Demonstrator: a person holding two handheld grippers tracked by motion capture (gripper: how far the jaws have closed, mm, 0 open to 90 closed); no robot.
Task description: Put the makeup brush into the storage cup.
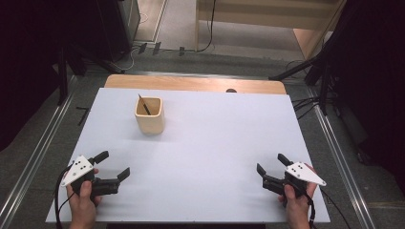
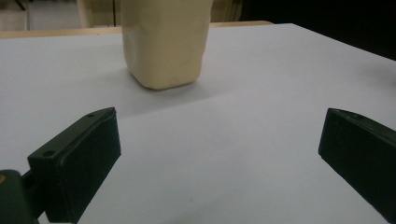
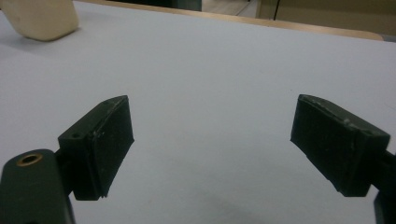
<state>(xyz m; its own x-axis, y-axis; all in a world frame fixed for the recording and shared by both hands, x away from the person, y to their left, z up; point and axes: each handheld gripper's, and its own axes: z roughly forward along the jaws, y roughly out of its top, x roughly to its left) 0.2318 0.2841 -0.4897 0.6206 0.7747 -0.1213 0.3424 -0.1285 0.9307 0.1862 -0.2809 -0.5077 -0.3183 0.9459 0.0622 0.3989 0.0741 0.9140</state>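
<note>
Standing cup (image 1: 150, 115) far beyond both claws.

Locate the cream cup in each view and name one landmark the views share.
High view: cream cup stands upper left of centre on the white sheet, a dark stick inside.
Left gripper view: top centre-left, straight ahead of the open jaws.
Right gripper view: top left corner, cropped.
Shared landmark: the table's wooden far edge.
</note>
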